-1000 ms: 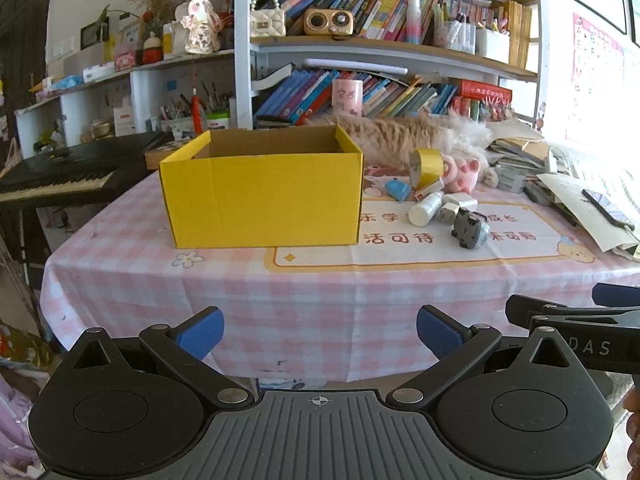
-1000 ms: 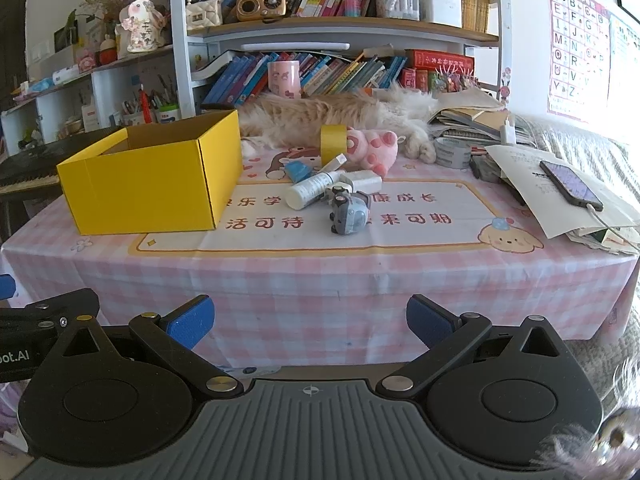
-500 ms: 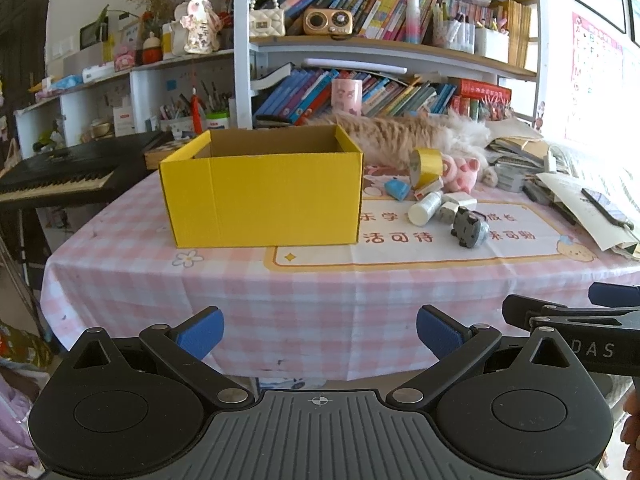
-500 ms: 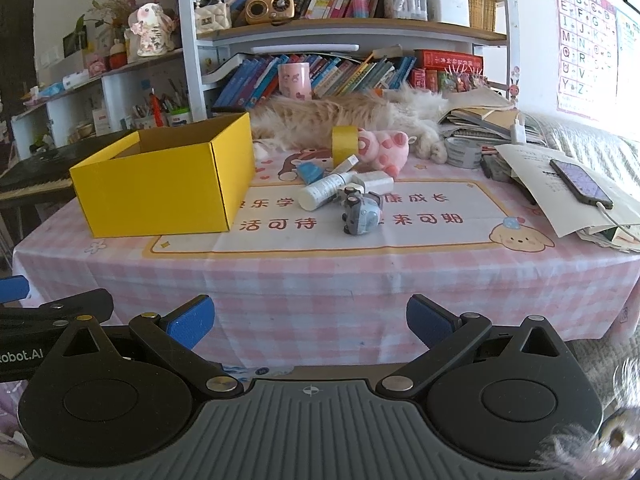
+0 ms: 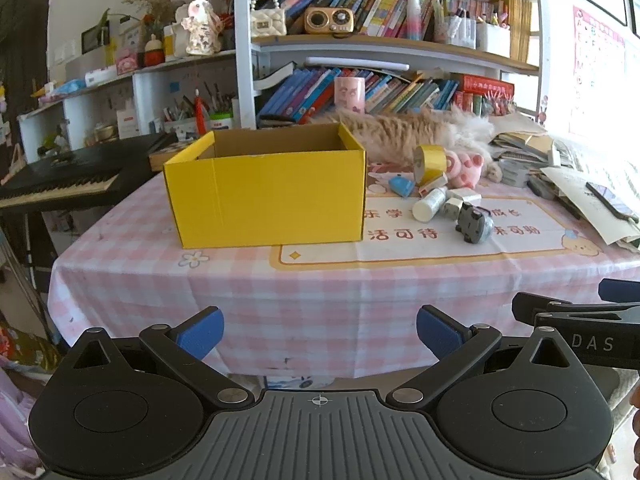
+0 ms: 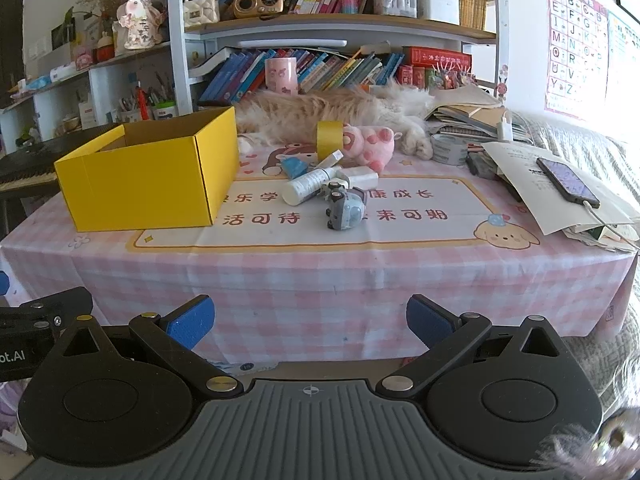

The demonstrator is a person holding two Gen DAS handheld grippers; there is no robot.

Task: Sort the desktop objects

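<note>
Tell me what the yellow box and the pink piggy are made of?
The yellow box looks like cardboard: matte yellow outside, plain brown inside, with folded edges and a seam on the front. The pink piggy seems to be soft plush fabric, since its surface looks fuzzy and rounded; I cannot tell the filling.

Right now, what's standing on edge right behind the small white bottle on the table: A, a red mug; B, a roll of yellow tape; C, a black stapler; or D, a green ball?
B: a roll of yellow tape stands upright just behind the white bottle, beside the pink plush toy.
</note>
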